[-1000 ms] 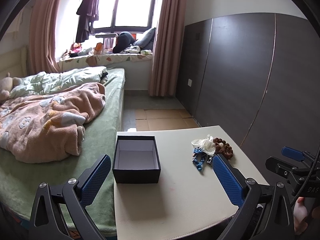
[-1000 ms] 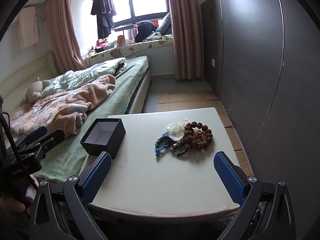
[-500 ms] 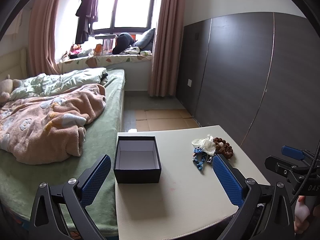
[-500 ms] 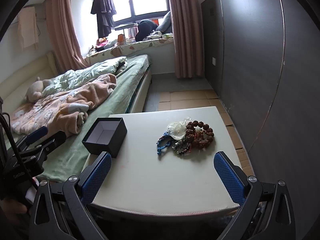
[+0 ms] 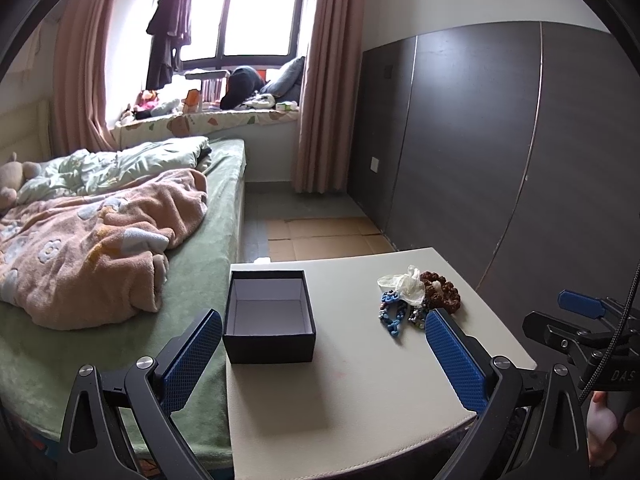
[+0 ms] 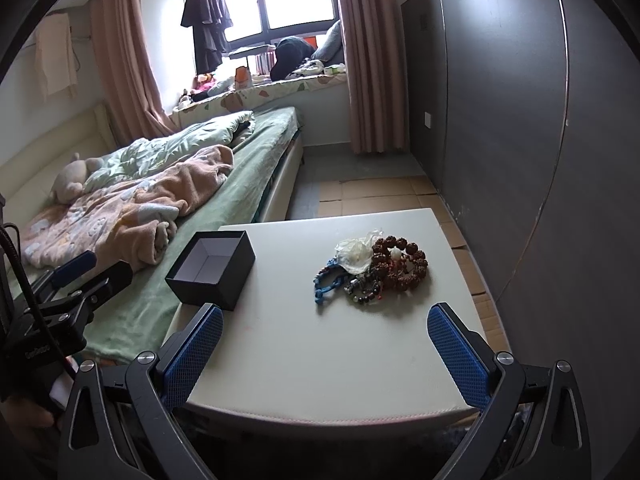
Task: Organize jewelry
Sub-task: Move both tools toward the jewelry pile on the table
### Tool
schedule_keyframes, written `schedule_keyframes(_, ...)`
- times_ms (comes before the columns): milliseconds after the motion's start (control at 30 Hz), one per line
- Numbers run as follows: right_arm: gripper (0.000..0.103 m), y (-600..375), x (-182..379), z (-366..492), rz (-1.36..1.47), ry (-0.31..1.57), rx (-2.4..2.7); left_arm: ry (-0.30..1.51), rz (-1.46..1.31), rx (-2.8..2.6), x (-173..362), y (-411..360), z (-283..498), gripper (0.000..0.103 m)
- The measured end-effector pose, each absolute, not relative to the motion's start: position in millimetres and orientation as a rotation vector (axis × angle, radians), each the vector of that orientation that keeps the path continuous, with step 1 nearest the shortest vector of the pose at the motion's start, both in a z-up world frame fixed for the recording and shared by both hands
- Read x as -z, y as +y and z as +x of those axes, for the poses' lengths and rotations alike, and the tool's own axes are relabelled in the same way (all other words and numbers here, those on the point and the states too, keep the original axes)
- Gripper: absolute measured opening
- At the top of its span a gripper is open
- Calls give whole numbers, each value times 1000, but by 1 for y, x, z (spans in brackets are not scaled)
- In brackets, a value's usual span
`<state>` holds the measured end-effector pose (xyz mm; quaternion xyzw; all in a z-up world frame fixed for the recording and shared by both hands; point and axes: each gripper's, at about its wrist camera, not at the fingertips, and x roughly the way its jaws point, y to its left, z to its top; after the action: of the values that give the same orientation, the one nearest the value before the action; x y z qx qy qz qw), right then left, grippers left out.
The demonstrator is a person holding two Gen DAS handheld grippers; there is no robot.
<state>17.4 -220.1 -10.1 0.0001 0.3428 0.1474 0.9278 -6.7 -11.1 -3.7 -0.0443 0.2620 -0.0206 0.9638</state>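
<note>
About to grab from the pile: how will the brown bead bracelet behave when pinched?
The brown bead bracelet is strung round beads, so probably floppy and draping. It lies tangled against the dark bead strand, so neighbours may drag along. The beads look knobbly, likely not slippery.

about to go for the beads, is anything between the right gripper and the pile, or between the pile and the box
Nothing visible. Only bare tabletop lies between the open right gripper and the jewelry pile, and again between the pile and the open, empty box to its left.
</note>
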Motion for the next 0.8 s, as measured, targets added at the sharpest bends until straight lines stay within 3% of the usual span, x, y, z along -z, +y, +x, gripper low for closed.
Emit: schedule_keyframes(800,103,-235,12,23,27,718,-282,552,-91,80,2,-25,-5,102)
